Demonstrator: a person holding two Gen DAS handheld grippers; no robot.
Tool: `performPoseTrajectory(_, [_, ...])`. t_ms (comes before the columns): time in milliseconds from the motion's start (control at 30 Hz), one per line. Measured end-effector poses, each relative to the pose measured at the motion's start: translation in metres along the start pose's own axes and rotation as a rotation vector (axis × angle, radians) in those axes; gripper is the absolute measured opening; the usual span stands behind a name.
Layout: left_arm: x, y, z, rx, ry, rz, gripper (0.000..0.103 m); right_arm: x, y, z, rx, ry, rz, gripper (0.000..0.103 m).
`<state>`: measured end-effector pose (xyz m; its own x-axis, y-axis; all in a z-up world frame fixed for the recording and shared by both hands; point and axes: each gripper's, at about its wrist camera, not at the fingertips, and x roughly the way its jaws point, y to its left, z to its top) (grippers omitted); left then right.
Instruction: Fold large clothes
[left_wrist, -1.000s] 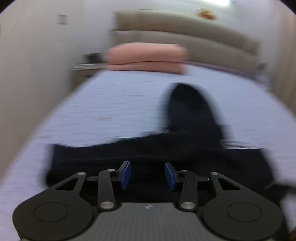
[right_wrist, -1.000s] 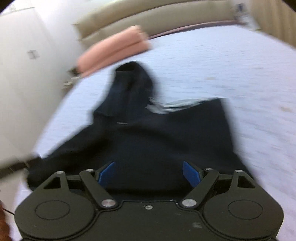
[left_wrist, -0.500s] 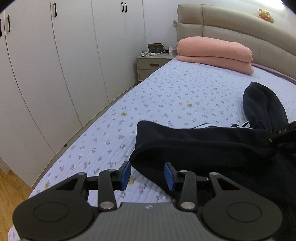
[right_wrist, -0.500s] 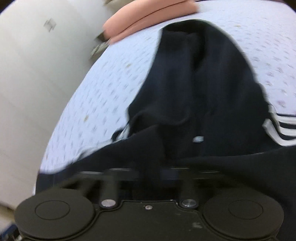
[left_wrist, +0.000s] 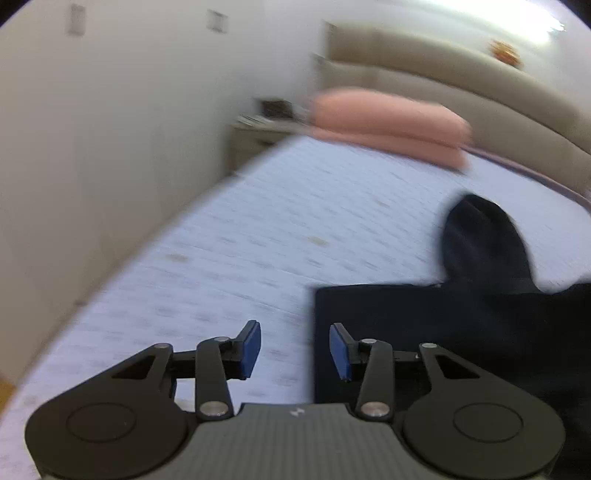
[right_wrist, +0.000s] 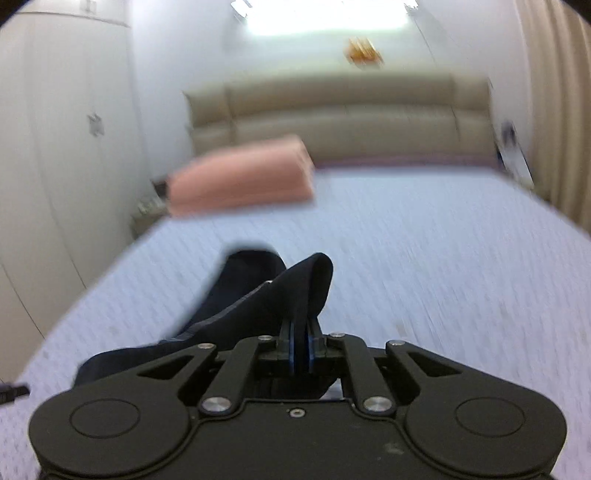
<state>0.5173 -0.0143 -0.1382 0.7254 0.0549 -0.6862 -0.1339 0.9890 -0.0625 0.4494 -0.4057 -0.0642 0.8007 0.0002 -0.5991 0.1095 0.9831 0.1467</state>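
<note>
Half a second ago the right gripper (right_wrist: 300, 345) was a blur over the spread hoodie (left_wrist: 461, 332); now its jaws are clamped tight on a fold of the dark cloth, and that fold stands up in a peak just past the fingertips (right_wrist: 291, 332). Since that earlier frame the left view has also swung — the hoodie's left edge, then rounded and lying ahead of the fingers, now shows as a straight vertical edge running down between the blue pads (left_wrist: 338, 350).

Left gripper (left_wrist: 294, 349) hangs released, jaws apart, nothing between them; one pad is over the bed (left_wrist: 258, 240), the other over the hoodie. The garment lies flat on the lilac quilted cover, its hood (left_wrist: 480, 240) stretched toward the headboard (left_wrist: 443, 74). Pink pillows (left_wrist: 388, 125) are stacked at the head of the bed, well apart from the hoodie. Both views are smeared with motion, so fine detail is lost.
</note>
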Motion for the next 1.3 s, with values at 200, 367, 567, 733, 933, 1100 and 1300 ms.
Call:
performPoseTrajectory(200, [0.065, -0.061, -0.036, 0.273, 0.162, 0.025, 0.042, 0.073, -0.047, -0.064, 0.089, 0.358, -0.212, 0.039])
performPoseTrajectory(367, [0.031, -0.061, -0.029, 0.237, 0.018, 0.029, 0.041, 0.017, -0.045, -0.05, 0.057, 0.143, -0.202, 0.041])
performPoseTrajectory(567, [0.042, -0.078, -0.015, 0.236, 0.031, -0.027, 0.038, 0.05, 0.006, -0.05, -0.184, 0.102, -0.116, 0.011])
performPoseTrajectory(733, [0.088, -0.08, -0.035, 0.289, 0.169, 0.01, 0.036, 0.109, -0.015, -0.085, -0.097, 0.29, -0.198, 0.008])
performPoseTrajectory(933, [0.079, -0.089, -0.024, 0.296, 0.18, 0.049, 0.036, 0.096, -0.018, -0.068, -0.042, 0.295, -0.137, 0.011])
performPoseTrajectory(1100, [0.042, -0.08, -0.014, 0.222, 0.075, -0.022, 0.037, 0.048, -0.004, -0.061, -0.177, 0.189, -0.101, 0.025])
performPoseTrajectory(1300, [0.046, -0.067, -0.033, 0.209, 0.142, 0.021, 0.035, 0.064, -0.015, -0.103, -0.182, 0.366, -0.115, 0.024])
